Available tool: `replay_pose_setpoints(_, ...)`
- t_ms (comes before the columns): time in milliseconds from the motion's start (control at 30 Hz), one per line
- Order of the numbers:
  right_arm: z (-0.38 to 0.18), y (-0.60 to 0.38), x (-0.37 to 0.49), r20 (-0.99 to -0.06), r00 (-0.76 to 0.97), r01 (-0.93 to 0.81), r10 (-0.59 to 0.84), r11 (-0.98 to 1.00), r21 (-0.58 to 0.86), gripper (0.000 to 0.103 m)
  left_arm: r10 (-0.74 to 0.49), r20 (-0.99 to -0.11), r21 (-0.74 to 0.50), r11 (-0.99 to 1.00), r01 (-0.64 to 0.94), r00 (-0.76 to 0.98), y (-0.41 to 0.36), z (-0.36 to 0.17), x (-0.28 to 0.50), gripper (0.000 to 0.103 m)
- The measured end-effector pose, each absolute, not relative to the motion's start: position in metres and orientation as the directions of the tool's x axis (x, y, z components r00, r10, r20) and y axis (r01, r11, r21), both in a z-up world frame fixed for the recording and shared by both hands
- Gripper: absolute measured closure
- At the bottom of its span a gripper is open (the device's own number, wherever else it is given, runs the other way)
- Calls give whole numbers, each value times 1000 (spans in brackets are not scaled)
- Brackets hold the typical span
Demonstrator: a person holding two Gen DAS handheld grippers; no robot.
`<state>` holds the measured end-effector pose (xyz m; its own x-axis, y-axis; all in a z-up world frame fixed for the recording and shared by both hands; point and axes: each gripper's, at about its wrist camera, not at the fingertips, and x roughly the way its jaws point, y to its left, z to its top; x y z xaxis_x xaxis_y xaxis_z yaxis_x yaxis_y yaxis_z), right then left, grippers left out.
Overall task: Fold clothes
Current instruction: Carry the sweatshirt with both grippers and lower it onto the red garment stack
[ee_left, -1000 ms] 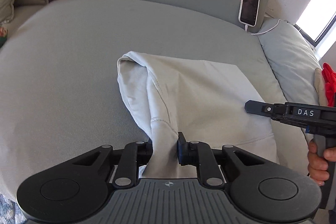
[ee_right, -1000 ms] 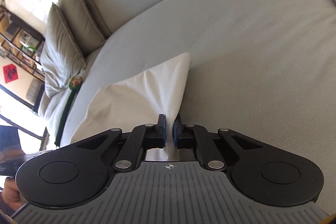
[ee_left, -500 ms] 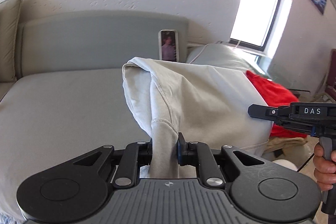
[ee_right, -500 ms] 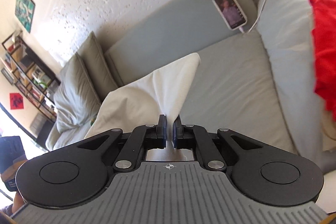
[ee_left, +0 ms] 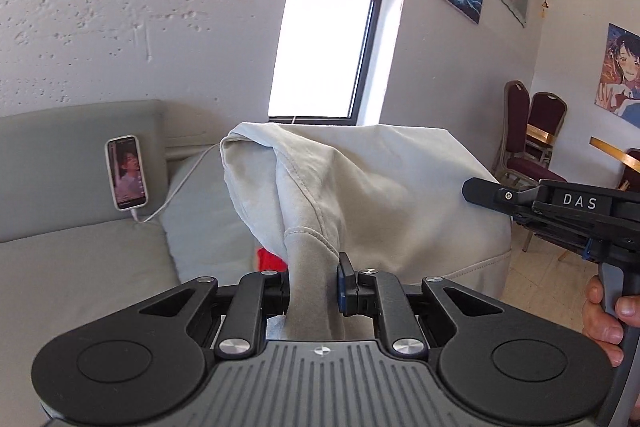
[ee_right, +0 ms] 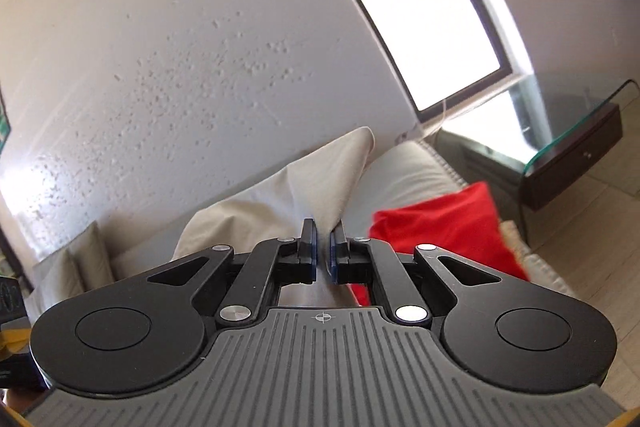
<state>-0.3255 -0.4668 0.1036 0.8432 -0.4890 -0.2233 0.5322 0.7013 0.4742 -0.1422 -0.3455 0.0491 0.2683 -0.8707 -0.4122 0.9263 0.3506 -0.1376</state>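
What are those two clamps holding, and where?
Both hold one beige sweatshirt: left gripper pinches a bunched ribbed cuff or hem, right gripper an edge.

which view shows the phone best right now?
Left wrist. The phone leans upright against the grey sofa back, screen lit and facing the camera, white cable trailing from its base. The right wrist view shows none of it: only wall, window, held cloth and a red cushion.

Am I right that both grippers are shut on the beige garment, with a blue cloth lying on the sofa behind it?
Not quite: the cloth is red, as the right wrist view shows. The rest holds: the left gripper and right gripper are shut on the beige garment.
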Motion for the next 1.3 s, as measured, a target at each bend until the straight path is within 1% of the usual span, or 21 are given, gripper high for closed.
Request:
replay_pose_setpoints(233, 100, -544, -323, -233, 789, 605, -569, 652, 456, 97, -874, -397, -133, 355, 925, 278, -417, 32, -136, 89)
replay_pose_setpoints(400, 76, -600, -287, -282, 786, 615, -551, 642, 458, 97, -833, -466, -163, 412, 897, 298, -454, 13, -100, 89)
replay_pose_setpoints(467, 63, -613, -272, -296, 780, 622, -551, 638, 454, 97, -812, -494, -202, 456, 867, 312, -467, -1, -79, 85)
replay_pose_setpoints(533, 46, -628, -253, -321, 767, 640, -556, 637, 428, 96, -749, -582, -206, 514, 833, 318, -482, -20, -59, 59)
replay_pose_setpoints(600, 21, -650, -232, -413, 723, 691, -554, 601, 402, 87, -695, -642, -217, 569, 793, 323, -483, -31, -47, 58)
replay_pose_setpoints(633, 6, -662, -222, -480, 695, 715, -535, 579, 391, 75, -678, -659, -227, 593, 773, 326, -477, -34, -44, 50)
replay_pose_setpoints(667, -6, -671, -219, -544, 659, 745, -519, 546, 382, 71, -698, -638, -243, 583, 775, 325, -464, -31, -45, 44)
replay_pose_setpoints(700, -13, -673, -222, -571, 635, 766, -520, 516, 382, 71, -720, -606, -240, 571, 785, 339, -451, -27, -49, 32)
replay_pose_setpoints(733, -15, -670, -229, -554, 636, 768, -537, 511, 386, 67, -740, -573, -235, 561, 794, 353, -439, -22, -52, 29)
replay_pose_setpoints(767, -14, -665, -240, -523, 636, 770, -568, 515, 376, 53, -748, -541, -215, 564, 798, 383, -426, -16, -57, 30)
replay_pose_setpoints(833, -5, -650, -257, -480, 619, 785, -622, 509, 353, 45, -754, -496, -182, 575, 797, 431, -409, -6, -64, 47)
replay_pose_setpoints(867, 0, -643, -266, -458, 618, 786, -639, 508, 353, 45, -767, -470, -173, 565, 807, 437, -406, -1, -66, 55)
replay_pose_setpoints(900, 7, -635, -272, -435, 636, 771, -637, 520, 366, 45, -785, -453, -161, 539, 827, 424, -409, 3, -70, 73)
replay_pose_setpoints(933, 16, -622, -277, -410, 663, 749, -626, 551, 369, 50, -801, -437, -147, 513, 846, 409, -412, 6, -74, 79)
replay_pose_setpoints(967, 24, -610, -277, -389, 692, 721, -608, 600, 346, 69, -813, -429, -124, 485, 866, 394, -418, 8, -79, 79)
replay_pose_setpoints(1033, 30, -598, -263, -399, 731, 673, -554, 684, 282, 90, -812, -456, -98, 454, 886, 366, -440, 2, -79, 79)
replay_pose_setpoints(1100, 29, -595, -244, -440, 732, 654, -521, 719, 237, 90, -759, -526, -74, 490, 869, 384, -465, -10, -72, 80)
replay_pose_setpoints(1133, 25, -597, -236, -460, 703, 680, -543, 702, 210, 90, -701, -587, -47, 528, 848, 404, -478, -22, -65, 83)
replay_pose_setpoints(1167, 19, -602, -228, -488, 655, 720, -577, 672, 171, 90, -643, -640, -19, 561, 828, 421, -489, -33, -59, 82)
replay_pose_setpoints(1233, 5, -616, -222, -565, 558, 790, -608, 598, 136, 90, -627, -653, -9, 566, 824, 424, -493, -38, -58, 82)
replay_pose_setpoints(1300, 2, -617, -235, -585, 550, 807, -596, 561, 186, 90, -641, -631, -13, 572, 820, 436, -483, -28, -64, 80)
